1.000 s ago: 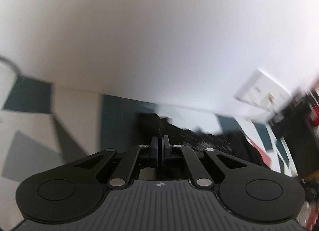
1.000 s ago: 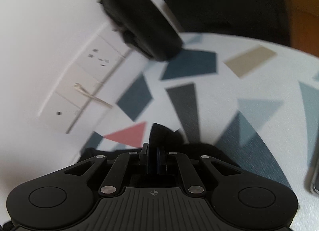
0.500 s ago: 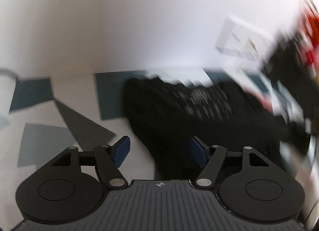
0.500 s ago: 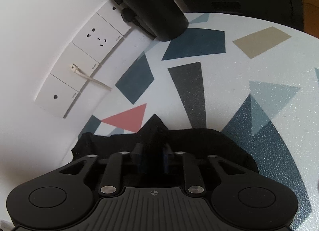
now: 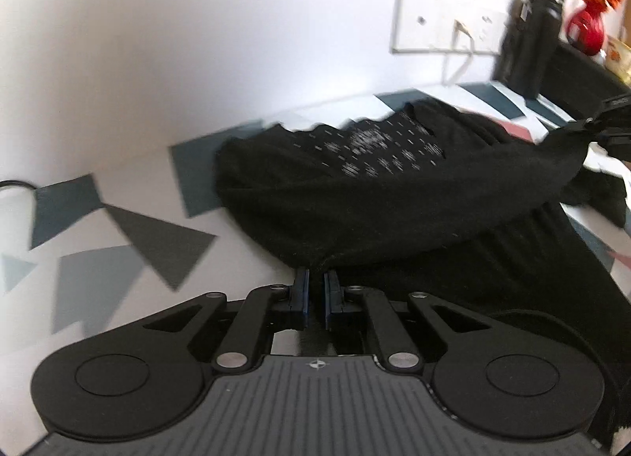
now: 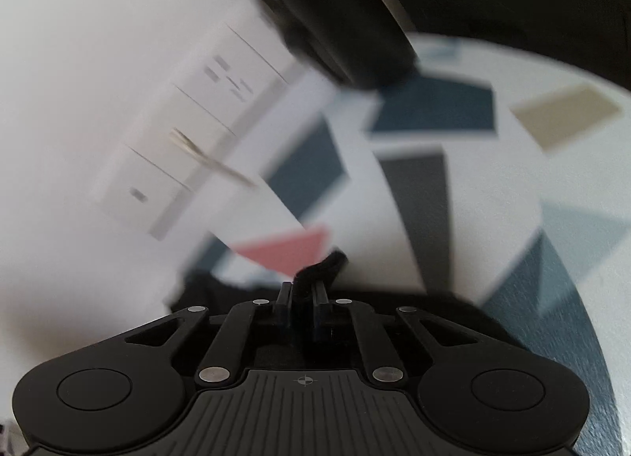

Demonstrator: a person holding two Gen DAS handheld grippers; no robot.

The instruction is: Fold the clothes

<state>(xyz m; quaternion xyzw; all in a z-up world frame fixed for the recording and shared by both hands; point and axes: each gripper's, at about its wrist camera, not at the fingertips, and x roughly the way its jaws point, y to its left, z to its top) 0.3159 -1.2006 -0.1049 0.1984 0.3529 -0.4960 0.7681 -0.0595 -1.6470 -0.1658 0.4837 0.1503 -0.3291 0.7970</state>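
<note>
Left gripper [image 5: 314, 290] just closed, pinching the black garment [image 5: 394, 196] edge at 12 o'clock; right gripper [image 6: 303, 300] re-clamped its corner (both ends held, fold can proceed).

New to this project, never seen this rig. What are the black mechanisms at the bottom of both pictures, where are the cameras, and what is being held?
There is no robot arm. A person holds a two-finger gripper in each hand, and each gripper carries a fisheye camera looking forward along its fingers, so its own black linkage fills the bottom of each picture.

One picture is from the left gripper, the other from the right gripper. Both sets of jaws have just closed and now pinch the edge of a black garment with a pale dotted print.

The garment lies on a white table patterned with grey, blue and pink shapes, set against a white wall with a socket plate. A black bottle stands near the wall.
</note>
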